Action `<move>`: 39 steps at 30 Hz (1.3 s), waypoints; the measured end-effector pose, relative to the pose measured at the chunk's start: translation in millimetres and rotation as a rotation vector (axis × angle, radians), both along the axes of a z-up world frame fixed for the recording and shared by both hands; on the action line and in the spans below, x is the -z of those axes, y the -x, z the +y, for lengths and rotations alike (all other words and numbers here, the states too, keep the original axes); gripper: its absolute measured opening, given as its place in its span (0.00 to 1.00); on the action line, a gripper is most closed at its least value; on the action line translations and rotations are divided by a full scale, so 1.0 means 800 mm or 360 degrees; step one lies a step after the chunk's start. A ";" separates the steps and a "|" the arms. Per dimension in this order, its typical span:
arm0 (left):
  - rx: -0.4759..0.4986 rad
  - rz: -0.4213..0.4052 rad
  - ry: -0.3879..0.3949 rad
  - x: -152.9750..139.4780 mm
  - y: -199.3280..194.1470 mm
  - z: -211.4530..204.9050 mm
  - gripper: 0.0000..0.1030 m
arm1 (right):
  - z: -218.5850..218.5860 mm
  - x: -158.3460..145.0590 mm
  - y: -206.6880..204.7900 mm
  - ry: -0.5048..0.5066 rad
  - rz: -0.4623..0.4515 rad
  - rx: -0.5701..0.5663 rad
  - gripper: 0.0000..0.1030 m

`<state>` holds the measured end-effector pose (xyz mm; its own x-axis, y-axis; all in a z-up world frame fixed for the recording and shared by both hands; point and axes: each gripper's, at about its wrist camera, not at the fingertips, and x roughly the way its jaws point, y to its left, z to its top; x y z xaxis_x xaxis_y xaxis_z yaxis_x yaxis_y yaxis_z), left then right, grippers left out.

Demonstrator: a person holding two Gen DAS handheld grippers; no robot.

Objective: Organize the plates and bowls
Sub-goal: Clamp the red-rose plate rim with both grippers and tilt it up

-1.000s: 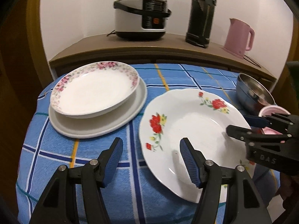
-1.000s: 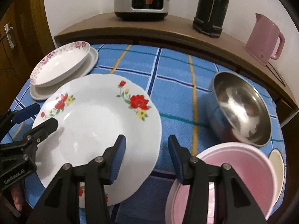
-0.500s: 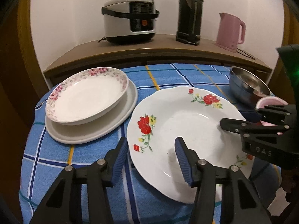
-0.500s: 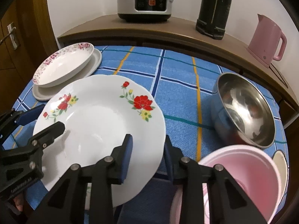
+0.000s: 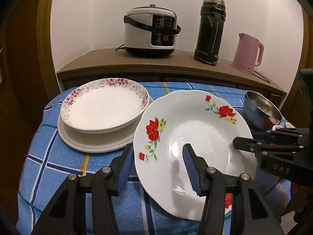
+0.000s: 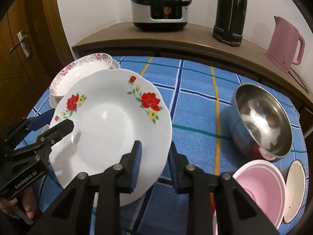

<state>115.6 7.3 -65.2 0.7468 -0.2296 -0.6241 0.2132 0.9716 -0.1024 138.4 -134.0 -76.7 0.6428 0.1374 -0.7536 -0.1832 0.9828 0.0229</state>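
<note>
The big white plate with red flowers point(image 5: 195, 129) is held up off the blue checked cloth point(image 6: 195, 90) by both hand-held grippers, tilted so its far rim rides higher than its near one.

The left hand-held gripper point(image 5: 156, 164) straddles the plate's left near rim: one blue pad lies under the rim against the outside, the other rests inside the well, so it is pinching the rim between them. The right hand-held gripper point(image 6: 154, 156) has the plate's right near rim between its jaws, one finger over the inner face and the other just outside the edge. Its jaws are closing on that rim; I cannot tell for certain that the outer pad is pressing yet. In the right wrist view a person's fingers point(image 6: 27, 213) show at the lower left, below the left tool.

Just beyond the held plate's left edge sits a pink-flowered deep plate point(image 5: 103, 105), stacked on a plain white plate point(image 5: 93, 143) on the bench. The red-flowered plate's rim overlaps that stack from this angle; whether they touch is unclear.

To the right, on the cloth, a steel bowl point(image 6: 262, 121) lies tipped toward the viewer, with a pink bowl point(image 6: 260, 186) just in front of it and a small white dish point(image 6: 295, 188) beside that.

On the wooden shelf point(image 5: 109, 58) behind stand a rice cooker point(image 5: 150, 33), a dark flask point(image 5: 211, 31) and a pink kettle point(image 5: 248, 52).
</note>
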 end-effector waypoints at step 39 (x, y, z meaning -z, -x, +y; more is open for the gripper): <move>-0.0281 -0.0105 0.0004 -0.033 -0.018 0.048 0.52 | 0.061 -0.029 -0.032 0.0000 -0.0098 -0.0102 0.28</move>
